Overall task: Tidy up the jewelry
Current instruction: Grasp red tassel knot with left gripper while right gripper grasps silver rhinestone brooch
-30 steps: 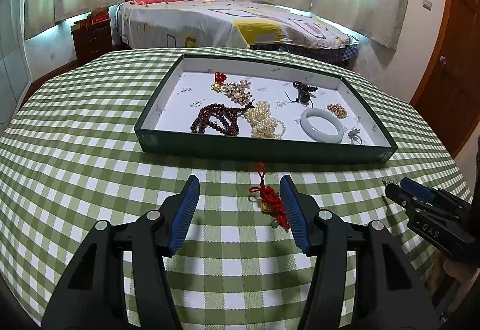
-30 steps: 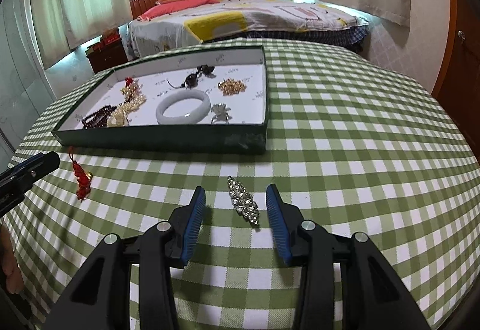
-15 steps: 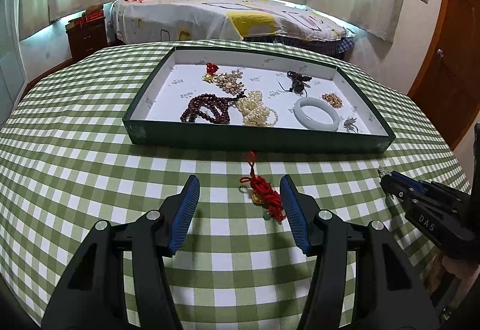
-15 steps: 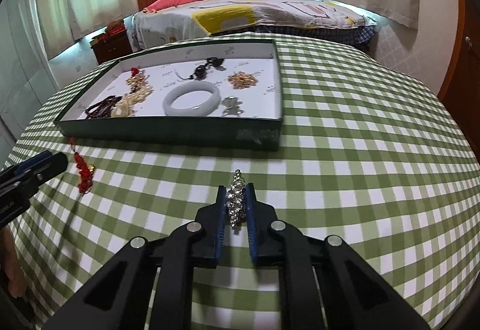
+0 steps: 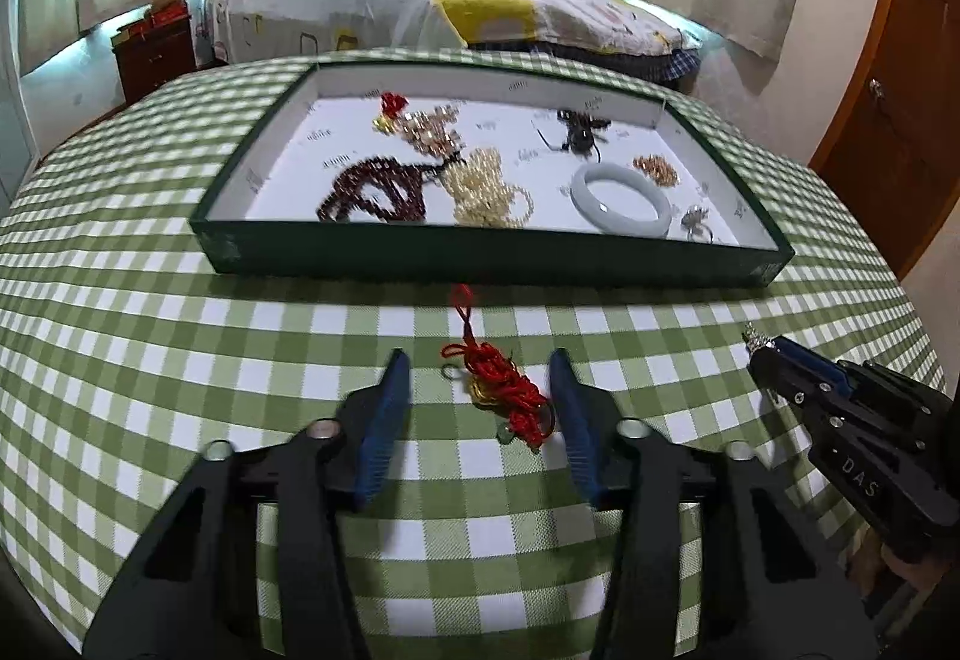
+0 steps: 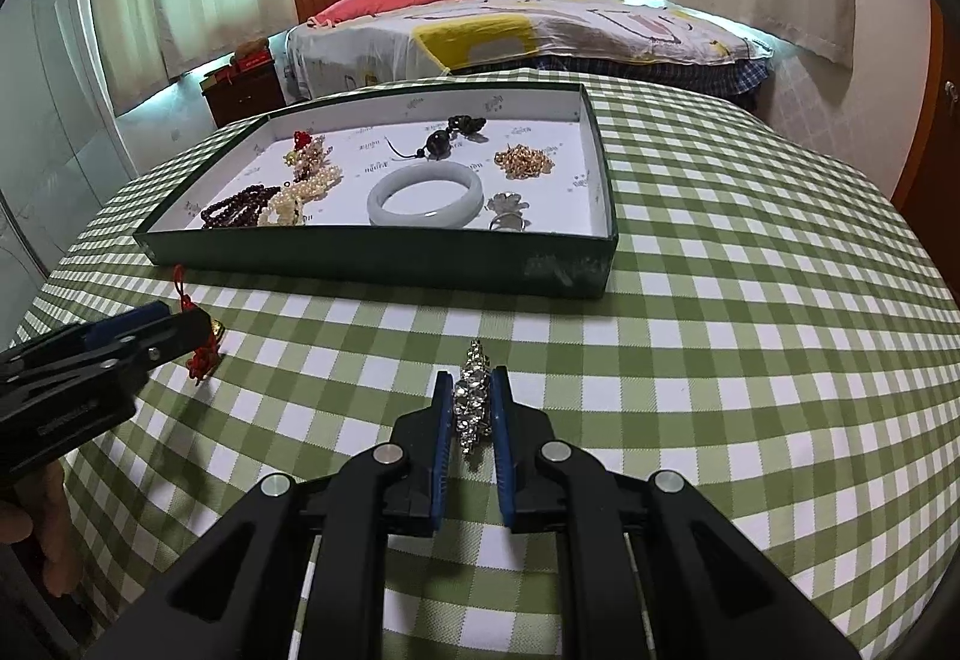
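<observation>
Lettered "DAS", the right gripper [image 6: 472, 387] clamps a rhinestone brooch [image 6: 473, 401]; the left gripper [image 5: 478, 378] straddles a red knot charm [image 5: 503, 393], jaws apart.

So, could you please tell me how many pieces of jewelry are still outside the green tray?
2: a red knotted cord charm on the checked tablecloth between the left gripper's open fingers, and a silver rhinestone brooch clamped in the right gripper.
</observation>
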Demonstrator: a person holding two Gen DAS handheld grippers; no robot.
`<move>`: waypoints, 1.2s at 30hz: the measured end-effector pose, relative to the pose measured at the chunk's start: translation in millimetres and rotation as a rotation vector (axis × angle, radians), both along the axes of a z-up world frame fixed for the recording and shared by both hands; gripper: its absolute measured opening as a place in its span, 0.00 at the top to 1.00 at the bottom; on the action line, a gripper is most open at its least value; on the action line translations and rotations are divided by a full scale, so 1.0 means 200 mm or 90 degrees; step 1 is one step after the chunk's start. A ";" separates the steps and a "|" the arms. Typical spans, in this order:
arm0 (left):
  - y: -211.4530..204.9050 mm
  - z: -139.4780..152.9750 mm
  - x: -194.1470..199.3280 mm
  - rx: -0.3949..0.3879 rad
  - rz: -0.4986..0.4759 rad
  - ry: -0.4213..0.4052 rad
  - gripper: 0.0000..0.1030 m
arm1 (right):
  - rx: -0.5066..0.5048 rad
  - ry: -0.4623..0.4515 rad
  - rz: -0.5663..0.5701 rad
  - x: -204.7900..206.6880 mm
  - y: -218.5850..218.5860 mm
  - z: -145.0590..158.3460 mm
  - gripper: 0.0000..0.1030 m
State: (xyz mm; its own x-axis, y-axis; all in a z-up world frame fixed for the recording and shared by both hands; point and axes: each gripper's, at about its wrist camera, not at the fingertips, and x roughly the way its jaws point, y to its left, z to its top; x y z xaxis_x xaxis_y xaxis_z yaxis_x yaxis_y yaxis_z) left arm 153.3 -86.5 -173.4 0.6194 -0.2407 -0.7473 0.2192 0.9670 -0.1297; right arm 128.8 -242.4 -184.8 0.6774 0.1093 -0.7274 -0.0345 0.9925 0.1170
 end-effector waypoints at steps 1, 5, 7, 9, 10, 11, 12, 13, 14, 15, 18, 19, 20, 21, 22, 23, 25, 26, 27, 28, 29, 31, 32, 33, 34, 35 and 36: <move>0.00 -0.01 0.00 -0.003 -0.004 0.007 0.66 | 0.002 0.001 0.000 0.00 0.00 0.00 0.87; 0.00 -0.01 0.00 -0.008 -0.014 0.004 0.79 | 0.006 -0.001 0.002 0.00 0.01 -0.01 0.87; 0.00 -0.01 -0.01 -0.009 -0.019 0.000 0.81 | 0.007 -0.002 0.002 0.00 0.01 -0.01 0.87; 0.00 0.00 -0.02 -0.010 -0.025 -0.002 0.82 | 0.007 -0.002 0.002 0.00 0.01 -0.01 0.87; 0.00 0.00 -0.02 -0.011 -0.026 -0.004 0.82 | 0.008 -0.002 0.002 0.00 0.01 -0.01 0.87; 0.01 0.00 -0.02 -0.013 -0.029 -0.005 0.83 | 0.008 -0.002 0.002 0.00 0.01 -0.01 0.87; 0.01 0.00 -0.03 -0.014 -0.030 -0.007 0.83 | 0.008 -0.002 0.001 0.00 0.01 -0.01 0.87; 0.01 0.00 -0.03 -0.013 -0.031 -0.009 0.83 | 0.008 -0.002 0.002 0.00 0.01 -0.01 0.87; 0.01 0.01 -0.04 -0.012 -0.033 -0.010 0.83 | 0.009 -0.002 0.002 0.00 0.01 -0.01 0.87; 0.01 0.01 -0.04 -0.012 -0.034 -0.011 0.83 | 0.008 -0.002 0.002 0.00 0.01 -0.01 0.87; 0.01 0.02 -0.05 -0.012 -0.035 -0.017 0.83 | 0.008 -0.003 0.002 0.00 0.01 -0.01 0.87; 0.02 0.03 -0.05 -0.013 -0.035 -0.019 0.83 | 0.008 -0.003 0.002 0.00 0.01 -0.01 0.87; 0.02 0.03 -0.05 -0.012 -0.035 -0.020 0.84 | 0.009 -0.003 0.002 0.00 0.01 -0.01 0.87; 0.02 0.03 -0.06 -0.012 -0.035 -0.021 0.84 | 0.009 -0.003 0.003 0.00 0.01 -0.01 0.87; 0.02 0.04 -0.06 -0.013 -0.035 -0.022 0.84 | 0.009 -0.003 0.003 0.00 0.01 -0.01 0.87; 0.02 0.04 -0.06 -0.013 -0.034 -0.023 0.84 | 0.009 -0.003 0.003 0.00 0.02 -0.01 0.87; 0.03 0.05 -0.06 -0.014 -0.034 -0.026 0.84 | 0.009 -0.004 0.004 0.00 0.02 0.00 0.87; 0.03 0.05 -0.06 -0.014 -0.034 -0.028 0.84 | 0.009 -0.005 0.004 0.00 0.03 0.00 0.87; 0.03 0.06 -0.06 -0.014 -0.034 -0.030 0.84 | 0.009 -0.005 0.003 0.00 0.02 0.00 0.87; 0.03 0.06 -0.06 -0.013 -0.035 -0.032 0.84 | 0.009 -0.006 0.003 0.00 0.02 0.00 0.87; 0.03 0.07 -0.07 -0.013 -0.035 -0.033 0.84 | 0.009 -0.007 0.003 0.00 0.03 0.00 0.87; 0.03 0.07 -0.07 -0.011 -0.036 -0.035 0.84 | 0.009 -0.008 0.004 -0.01 0.03 0.01 0.87; 0.03 0.07 -0.07 -0.011 -0.036 -0.036 0.84 | 0.009 -0.009 0.005 -0.01 0.03 0.01 0.87; 0.03 0.08 -0.08 -0.011 -0.036 -0.037 0.84 | 0.009 -0.010 0.005 -0.01 0.03 0.01 0.87; 0.03 0.08 -0.08 -0.011 -0.036 -0.038 0.84 | 0.009 -0.011 0.005 -0.01 0.03 0.01 0.87; 0.04 0.08 -0.08 -0.010 -0.036 -0.040 0.84 | 0.009 -0.013 0.005 -0.02 0.03 0.02 0.87; 0.04 0.09 -0.08 -0.010 -0.035 -0.041 0.84 | 0.009 -0.014 0.005 -0.02 0.03 0.02 0.87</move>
State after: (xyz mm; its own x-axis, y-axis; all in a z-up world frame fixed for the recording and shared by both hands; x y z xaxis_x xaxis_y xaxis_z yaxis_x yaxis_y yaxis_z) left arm 136.8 -79.3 -156.2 0.6516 -0.2870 -0.7021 0.2810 0.9511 -0.1281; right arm 125.3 -235.5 -180.8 0.6925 0.1244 -0.7106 -0.0450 0.9906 0.1296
